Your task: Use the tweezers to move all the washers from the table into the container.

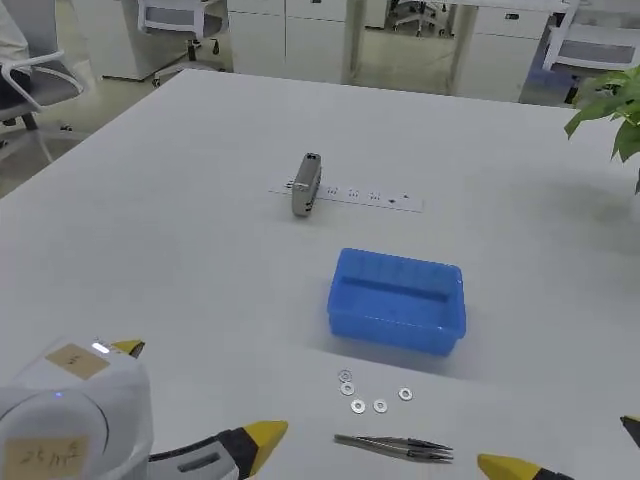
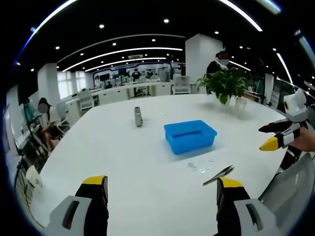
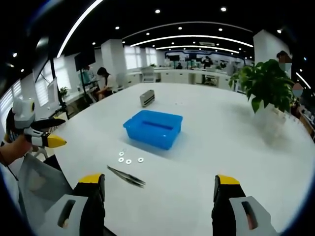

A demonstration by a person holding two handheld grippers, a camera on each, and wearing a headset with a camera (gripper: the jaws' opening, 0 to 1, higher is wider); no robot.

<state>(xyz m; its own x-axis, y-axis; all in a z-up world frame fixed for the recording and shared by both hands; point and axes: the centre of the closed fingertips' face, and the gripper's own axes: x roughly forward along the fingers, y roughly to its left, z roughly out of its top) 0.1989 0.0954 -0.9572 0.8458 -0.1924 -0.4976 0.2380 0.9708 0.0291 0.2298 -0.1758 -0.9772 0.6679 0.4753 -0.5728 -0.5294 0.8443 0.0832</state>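
Note:
Several small metal washers (image 1: 358,406) lie on the white table (image 1: 200,250), just in front of the blue container (image 1: 397,300). Nearer to me, metal tweezers (image 1: 395,446) lie flat on the table. My left gripper (image 1: 197,390) sits at the bottom left, open and holding nothing. At the bottom right is my right gripper (image 1: 570,447), also open, with the tweezers lying between the two grippers. In the left gripper view, the tweezers (image 2: 219,174) and washers (image 2: 199,167) are ahead to the right. In the right gripper view, the tweezers (image 3: 126,177) and washers (image 3: 129,159) are ahead to the left.
A grey metal block (image 1: 306,184) stands beyond the container, beside a flat white strip (image 1: 360,195). A green plant (image 1: 612,110) is at the table's far right. Office chairs (image 1: 180,20) stand past the far edge. People are in the room behind.

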